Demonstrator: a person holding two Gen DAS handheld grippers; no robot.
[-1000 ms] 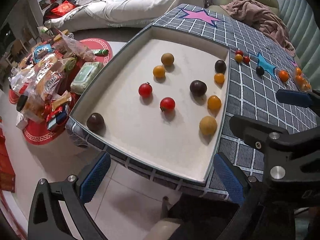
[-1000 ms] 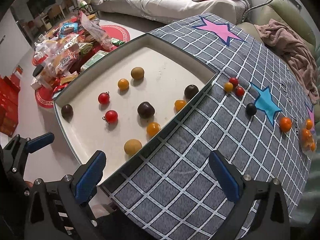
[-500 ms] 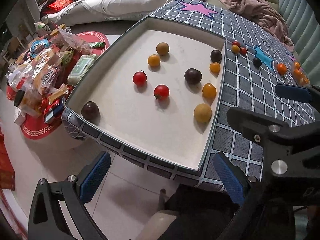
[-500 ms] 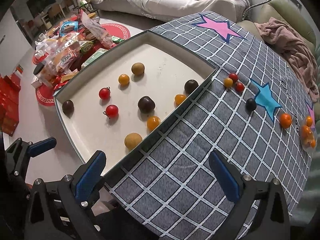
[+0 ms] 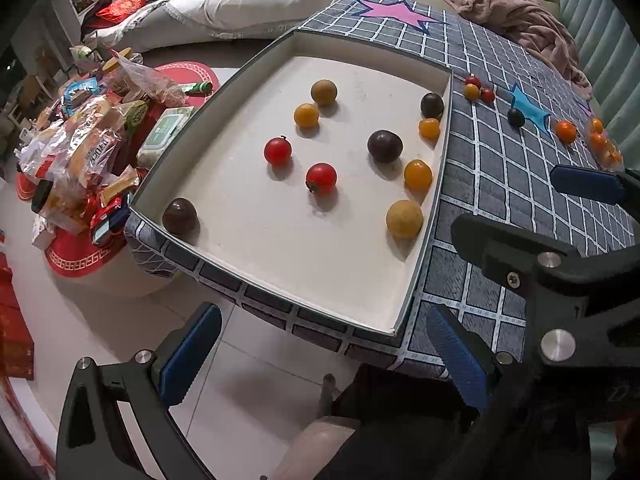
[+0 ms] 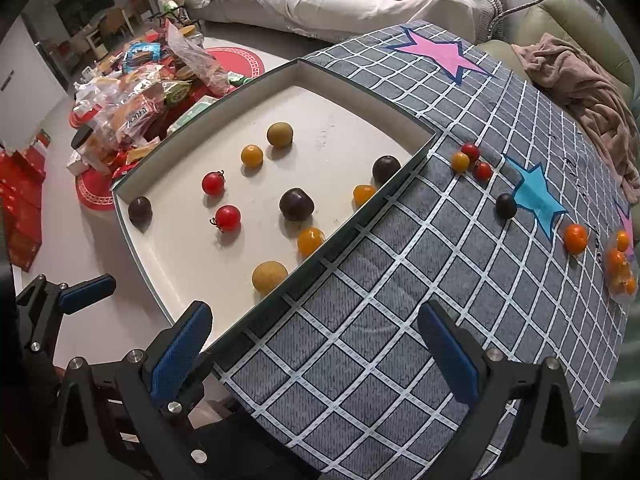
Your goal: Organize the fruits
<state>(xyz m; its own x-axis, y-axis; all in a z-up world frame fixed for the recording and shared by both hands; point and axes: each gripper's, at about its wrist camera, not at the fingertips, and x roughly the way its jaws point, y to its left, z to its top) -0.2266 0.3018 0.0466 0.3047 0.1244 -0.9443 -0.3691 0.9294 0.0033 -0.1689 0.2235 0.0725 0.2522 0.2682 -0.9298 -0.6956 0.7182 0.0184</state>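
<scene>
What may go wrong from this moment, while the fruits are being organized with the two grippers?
1. The tray sits at the table's edge, partly over the floor; a push might tip it.
2. The loose fruits are round: the dark fruit on the cloth may roll when touched.
3. The cluster of three small fruits is tight, so open fingers could knock neighbours.

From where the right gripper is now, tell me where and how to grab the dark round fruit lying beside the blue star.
Take the dark fruit across its widest middle, coming from above. It is round, so only the equator gives the pads a firm seat. It lies alone on the checked cloth, at the edge of the blue star, with free space for a finger on either side. The right gripper is open and empty.
</scene>
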